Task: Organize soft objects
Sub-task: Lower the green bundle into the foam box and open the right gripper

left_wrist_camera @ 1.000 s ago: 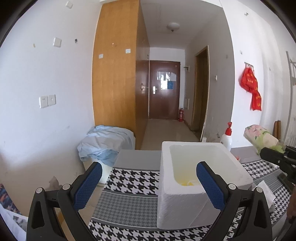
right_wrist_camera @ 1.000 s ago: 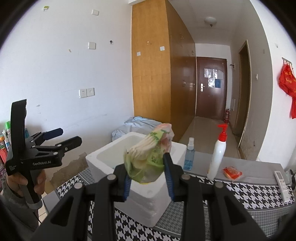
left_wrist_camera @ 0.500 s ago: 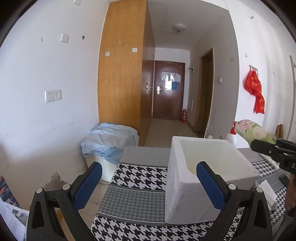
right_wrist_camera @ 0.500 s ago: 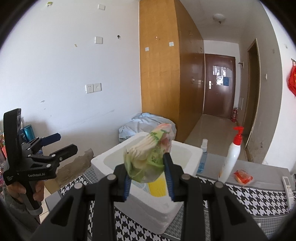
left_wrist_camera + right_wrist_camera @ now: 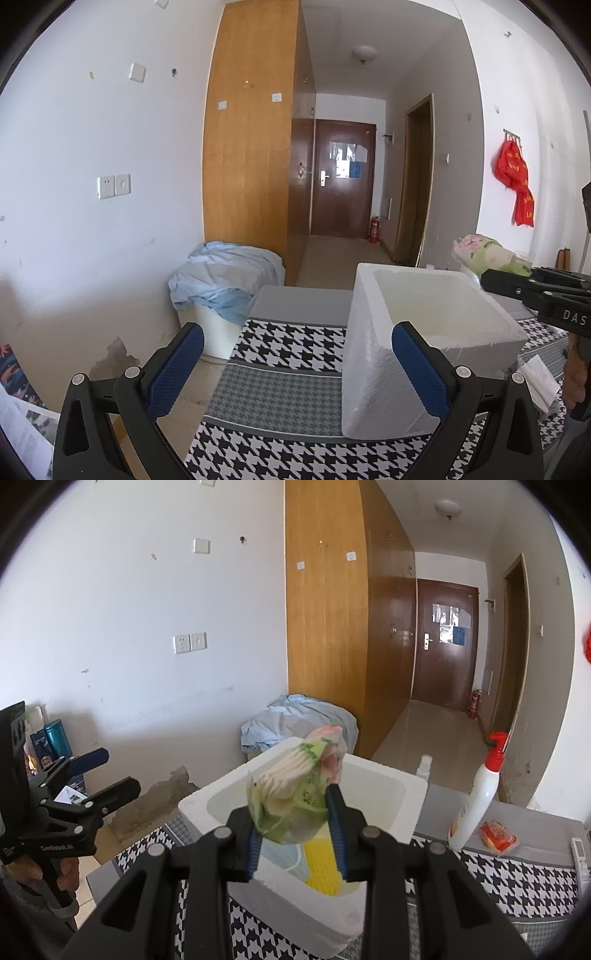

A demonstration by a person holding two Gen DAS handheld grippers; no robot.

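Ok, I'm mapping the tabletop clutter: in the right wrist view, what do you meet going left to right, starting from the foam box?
White foam box → small clear spray bottle → white pump bottle with red top → orange snack packet → white remote control at the right edge.

Right claw (image 5: pixel 295 830) clamped on its load; left claw (image 5: pixel 295 373) gapes wide.
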